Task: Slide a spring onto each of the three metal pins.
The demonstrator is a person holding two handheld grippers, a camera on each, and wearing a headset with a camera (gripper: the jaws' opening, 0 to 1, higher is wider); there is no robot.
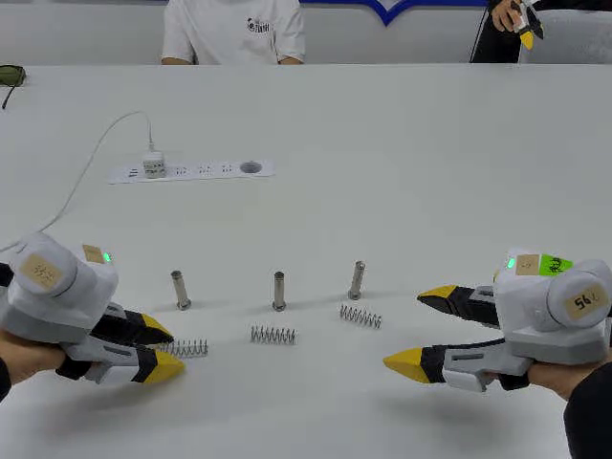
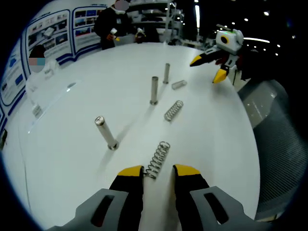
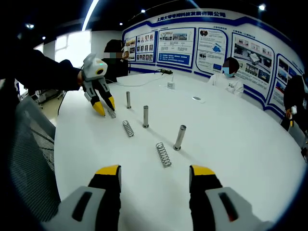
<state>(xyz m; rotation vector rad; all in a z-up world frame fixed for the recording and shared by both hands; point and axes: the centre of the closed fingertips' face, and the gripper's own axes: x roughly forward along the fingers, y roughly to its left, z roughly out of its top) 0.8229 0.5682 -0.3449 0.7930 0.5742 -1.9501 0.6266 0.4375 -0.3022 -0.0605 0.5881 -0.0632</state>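
Nearest in the head view, low at left: the white left gripper with black, yellow-tipped jaws (image 1: 172, 350), held in a hand over the white desk (image 1: 430, 191). Jaws parted only a little. Lying flat just right of the tips, the left coiled steel spring (image 1: 186, 349). From the left gripper view, closer detail: near end of that spring inside the gap, touching or just beside one yellow tip, not clamped.

Low at right, the matching white right gripper (image 1: 404, 330). Jaws spread wide, empty, clear of every part.

Between the two, a row of three short upright metal pins: left pin (image 1: 180, 289), middle pin (image 1: 278, 290), right pin (image 1: 356, 280), all bare. On their near side, the middle spring (image 1: 273, 335) and right spring (image 1: 360, 316), flat on the desk and apart from the pins.

Farther off in the head view, a white power strip (image 1: 191, 172) with a white cable (image 1: 86, 177), and a person in a white shirt (image 1: 234, 29) at the far edge.

From the right gripper view, other surroundings: blue-and-white wall posters (image 3: 202, 43), a dark mesh surface (image 3: 33, 159) at left, and the left gripper across the desk with its tips at the left spring.
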